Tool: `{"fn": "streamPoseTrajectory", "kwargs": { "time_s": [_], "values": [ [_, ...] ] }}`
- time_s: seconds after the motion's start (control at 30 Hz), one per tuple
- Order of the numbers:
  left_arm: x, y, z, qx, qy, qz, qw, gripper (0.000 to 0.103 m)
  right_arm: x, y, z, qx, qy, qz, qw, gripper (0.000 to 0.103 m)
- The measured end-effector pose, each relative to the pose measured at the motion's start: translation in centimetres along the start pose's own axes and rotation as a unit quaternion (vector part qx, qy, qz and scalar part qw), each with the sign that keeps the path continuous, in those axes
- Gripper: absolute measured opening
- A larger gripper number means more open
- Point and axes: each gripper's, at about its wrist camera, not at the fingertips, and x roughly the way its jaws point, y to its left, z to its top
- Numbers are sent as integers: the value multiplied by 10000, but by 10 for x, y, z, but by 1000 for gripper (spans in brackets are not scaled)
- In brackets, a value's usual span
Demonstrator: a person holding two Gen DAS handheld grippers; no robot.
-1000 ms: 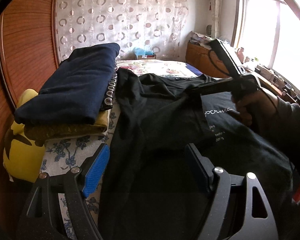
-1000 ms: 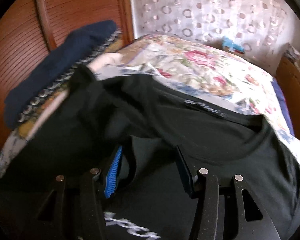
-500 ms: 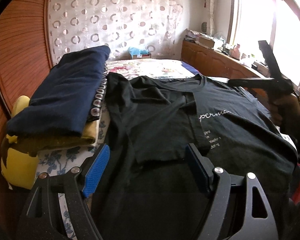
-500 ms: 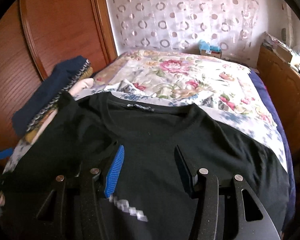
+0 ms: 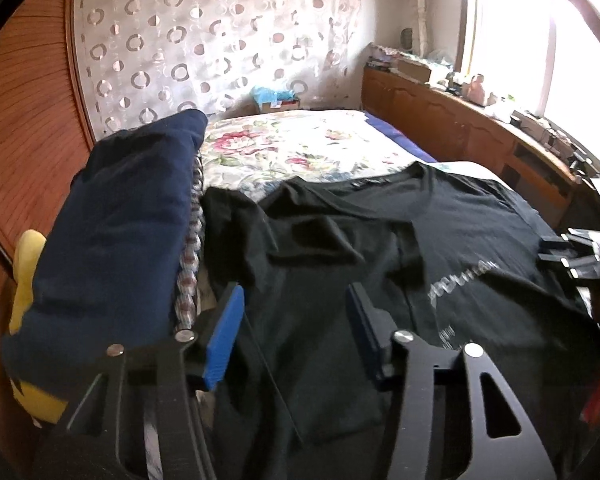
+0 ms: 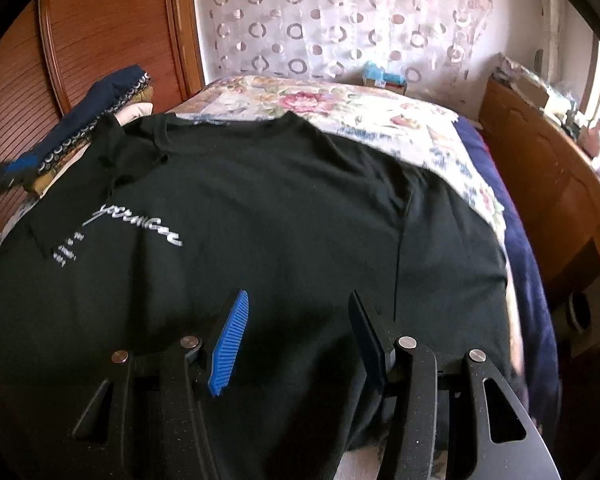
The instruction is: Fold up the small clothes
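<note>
- Black T-shirt [image 5: 380, 264] lies front-up across the floral bed [image 5: 300, 144], collar toward the patterned curtain, its white lettering [image 6: 136, 232] showing. A second ago the right claw was reaching over the shirt's left side, carrying cloth there; now that side lies doubled inward over the chest, with a sleeve resting flat on top of it.
- Left claw [image 5: 296, 320]: hangs above the folded-in left side, empty. Its jaws are closing at this moment, narrower than a second ago, with nothing between the pads; the cloth lies below them, not pinched.
- Right claw [image 6: 298, 328]: has swung away from the left side and is now over the shirt's right half, near the still-spread right sleeve [image 6: 452, 248]. Its jaws stand part-way apart, unchanged in width, and grip nothing.
- Stack of folded clothes [image 5: 120, 232], dark blue on top with a yellow item beneath, sits just beside the shirt's left edge, against the wooden wardrobe door [image 6: 112, 36]; it has not moved.
- Reading for the task: the first lengthwise fold appears done. The right side and sleeve are flat and unfolded, so the matching fold on that side is judged to be the next step, then the crosswise fold.
</note>
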Motion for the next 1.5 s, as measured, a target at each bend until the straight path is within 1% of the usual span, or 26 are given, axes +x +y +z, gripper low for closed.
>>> {"fn": "streamPoseTrajectory", "kwargs": {
  "time_s": [0.03,0.1,0.13,0.27,0.33,0.4,0.5,0.57,0.6,0.63,0.67,0.7,0.73,0.77,0.9,1.0,1.1,1.2,1.37,1.47,1.5],
  "values": [
    [3,1,4,3,12,27,10000,50,3,3,2,-24,36,4,10000,54],
    [12,3,15,49,59,116,9999,49,5,4,0,-110,90,-12,9999,55],
    [17,4,21,66,89,158,9998,49,3,8,4,-145,97,-9,9998,55],
    [41,10,41,124,235,457,9986,48,-2,8,9,-184,94,35,9998,60],
    [55,13,47,111,347,554,9978,42,-1,11,12,-178,85,39,9998,61],
    [68,16,51,101,500,625,9967,42,9,13,20,-162,83,68,9998,62],
    [90,23,56,74,767,865,9933,41,21,22,29,-177,84,72,9998,63],
    [100,25,58,44,894,941,9915,41,24,24,32,-179,85,77,9998,64],
    [105,27,59,21,950,987,9906,39,25,24,33,-179,84,82,9998,64],
    [107,27,58,14,980,1007,9901,33,26,24,33,-177,83,88,9998,64],
    [110,27,58,22,1006,1034,9895,29,26,24,33,-173,81,101,9998,65],
    [112,27,58,73,1043,1076,9887,21,26,25,33,-174,83,101,9998,65],
    [113,26,57,143,1094,1093,9879,7,26,26,33,-179,81,100,9998,65],
    [114,24,56,191,1132,1073,9876,5,26,26,33,-179,81,100,9998,65],
    [94,26,61,304,866,1101,9897,4,26,26,33,-179,78,106,9998,66],
    [76,38,73,276,642,1243,9898,4,26,27,33,-187,81,108,9997,67],
    [66,52,82,235,519,1313,9897,4,27,27,33,-188,80,102,9997,67],
    [60,58,84,274,397,1216,9914,4,27,27,33,-189,81,105,9997,68],
    [49,54,81,273,113,1024,9943,5,28,29,33,-231,90,124,9996,71],
    [28,44,74,290,-176,810,9961,15,28,28,33,-231,89,129,9996,71],
    [19,39,71,312,-298,717,9965,22,28,28,33,-230,90,130,9996,71]
  ]
}}
